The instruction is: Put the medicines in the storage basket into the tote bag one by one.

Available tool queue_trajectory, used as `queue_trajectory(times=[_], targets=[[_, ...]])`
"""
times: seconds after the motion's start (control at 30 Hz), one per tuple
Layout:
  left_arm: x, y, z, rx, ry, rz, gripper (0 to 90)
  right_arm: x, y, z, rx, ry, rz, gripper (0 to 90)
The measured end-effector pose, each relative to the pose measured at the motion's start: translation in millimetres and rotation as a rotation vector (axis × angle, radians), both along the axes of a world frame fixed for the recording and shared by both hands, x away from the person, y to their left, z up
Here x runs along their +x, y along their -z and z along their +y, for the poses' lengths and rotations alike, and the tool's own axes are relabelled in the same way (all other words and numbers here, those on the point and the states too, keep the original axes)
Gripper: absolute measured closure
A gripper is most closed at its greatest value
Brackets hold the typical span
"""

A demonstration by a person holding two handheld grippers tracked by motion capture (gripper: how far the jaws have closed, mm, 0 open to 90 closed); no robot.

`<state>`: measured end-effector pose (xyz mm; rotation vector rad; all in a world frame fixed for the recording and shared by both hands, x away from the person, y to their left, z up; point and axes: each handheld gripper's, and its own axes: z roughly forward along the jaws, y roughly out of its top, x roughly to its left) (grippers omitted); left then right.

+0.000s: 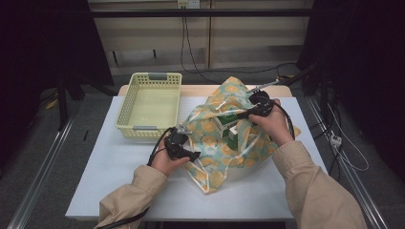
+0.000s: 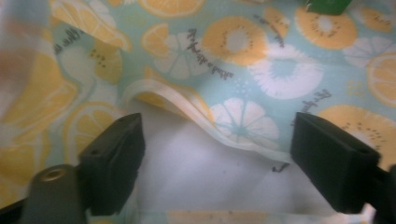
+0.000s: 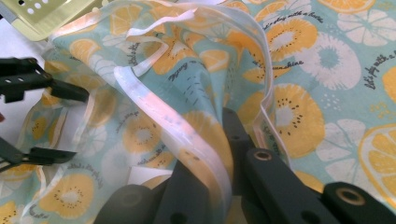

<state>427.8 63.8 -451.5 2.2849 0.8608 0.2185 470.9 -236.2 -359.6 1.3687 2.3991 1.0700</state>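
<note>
A white table (image 1: 119, 167) stands in a dim room, a yellow basket (image 1: 149, 102) at ten o'clock; a fruit-print bag (image 1: 210, 131) lies centre, long axis running five to eleven o'clock. The right gripper (image 3: 219, 163) is clenched on the bag's rim; the left gripper (image 2: 215, 163) gapes at its edge, pressing on nothing.

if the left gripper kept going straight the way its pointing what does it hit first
Most likely the folded white-trimmed edge of the fruit-print bag. In the left gripper view it lies straight ahead between the open jaws of the left gripper, with white surface just before it. Depth is hard to judge.
</note>
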Motion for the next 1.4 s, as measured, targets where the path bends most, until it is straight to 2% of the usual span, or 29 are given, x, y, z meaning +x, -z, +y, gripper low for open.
queue_trajectory(times=[0.1, 0.2, 0.23, 0.27, 0.3, 0.37, 0.43, 0.47, 0.5, 0.77, 1.03, 1.2, 1.27, 1.4], targets=[[1.5, 1.0, -3.5, 0.023, -0.017, -0.02, 28.0, 0.3, -0.3, -0.4, 0.002, 0.001, 0.0, 90.0], [3.4, 0.1, -5.0, 0.025, -0.039, -0.027, 37.2, 0.3, 0.0, -1.0, 0.003, -0.001, 0.002, 90.0], [3.6, -0.6, -5.7, 0.02, -0.031, -0.026, 41.7, 0.5, 0.0, -1.3, 0.003, 0.0, 0.003, 90.0], [3.5, -0.8, -6.9, 0.002, -0.015, -0.022, 52.2, 0.6, -0.1, -1.6, 0.002, 0.001, 0.003, 90.0], [3.4, -0.4, -9.1, 0.004, -0.014, -0.022, 59.3, 0.8, -0.2, -1.9, 0.005, 0.002, 0.002, 90.0], [3.9, -1.9, -11.9, 0.014, -0.021, -0.018, 61.8, 0.9, 0.0, -2.1, 0.007, 0.002, 0.003, 90.0], [5.0, -2.3, -12.8, 0.008, -0.028, -0.006, 71.2, 0.5, 0.1, -1.3, 0.004, 0.0, 0.002, 90.0], [6.0, -2.3, -12.8, -0.014, -0.012, 0.021, 77.9, 0.2, 0.2, -0.9, 0.002, 0.0, 0.002, 90.0], [5.6, -1.6, -14.1, -0.02, -0.011, 0.03, 89.9, 0.0, 0.1, -0.7, 0.003, -0.001, 0.002, 90.0], [8.6, -5.6, -14.5, -0.023, -0.024, 0.068, 90.0, -0.5, -1.1, -2.7, 0.004, 0.001, -0.001, 90.0], [11.1, -30.0, -9.8, -0.036, -0.005, 0.06, 90.0, -2.1, -4.1, -5.8, 0.009, 0.004, -0.009, 90.0], [10.9, -42.9, -8.6, -0.06, -0.007, 0.048, 90.0, -3.7, -5.6, -6.7, 0.01, 0.002, -0.011, 90.0], [11.1, -51.4, -9.8, -0.076, 0.0, 0.038, 90.0, -3.9, -6.1, -7.6, 0.012, 0.005, -0.014, 90.0], [13.6, -67.2, -15.1, -0.097, 0.03, 0.042, 90.0, -4.7, -8.2, -9.5, 0.014, 0.008, -0.018, 90.0]])
